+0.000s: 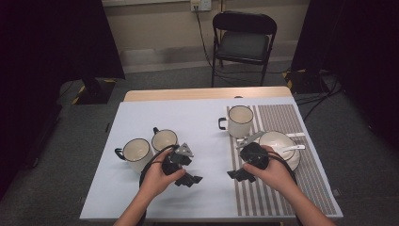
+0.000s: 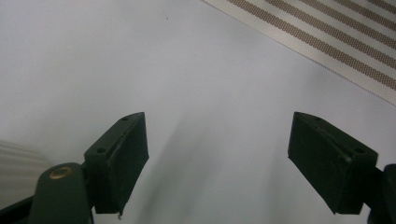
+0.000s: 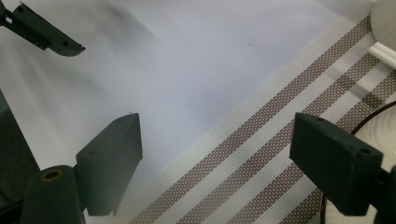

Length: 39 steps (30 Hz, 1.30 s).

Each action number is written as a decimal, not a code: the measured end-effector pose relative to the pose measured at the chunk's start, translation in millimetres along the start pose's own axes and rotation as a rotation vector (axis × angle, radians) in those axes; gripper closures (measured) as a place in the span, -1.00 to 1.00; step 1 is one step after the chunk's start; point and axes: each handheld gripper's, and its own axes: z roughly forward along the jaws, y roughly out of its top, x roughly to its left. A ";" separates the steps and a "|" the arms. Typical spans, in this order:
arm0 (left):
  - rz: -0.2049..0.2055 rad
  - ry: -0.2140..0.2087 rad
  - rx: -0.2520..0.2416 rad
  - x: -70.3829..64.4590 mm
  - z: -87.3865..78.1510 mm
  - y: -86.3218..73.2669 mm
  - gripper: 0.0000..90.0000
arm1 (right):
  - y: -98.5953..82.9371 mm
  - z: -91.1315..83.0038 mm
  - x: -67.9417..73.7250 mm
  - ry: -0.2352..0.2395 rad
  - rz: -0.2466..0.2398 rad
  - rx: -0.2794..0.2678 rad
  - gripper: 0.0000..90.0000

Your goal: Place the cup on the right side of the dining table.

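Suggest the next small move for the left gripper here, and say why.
Probably carry the left gripper back toward the nearer mug beside that hand. Its jaws stand wide open with nothing between them over bare white table, and the right gripper is likewise open over the striped mat, so neither holds anything yet.

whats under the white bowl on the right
The white bowl sits on the striped placemat. A spoon rests at its right rim. The mat beneath the bowl is covered, so anything else there is hidden.
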 end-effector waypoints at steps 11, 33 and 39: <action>-0.008 -0.002 -0.007 1.3 -1.3 -8.5 -0.55 | -11.0 1.2 -0.4 0.012 0.008 0.007 -0.64; -0.017 -0.004 0.007 5.7 -7.4 -29.3 -0.55 | -24.8 1.6 2.0 0.022 0.019 0.006 -0.64; -0.032 -0.002 0.010 7.4 -10.7 -35.4 -0.55 | -28.7 2.2 1.4 0.022 0.018 0.008 -0.64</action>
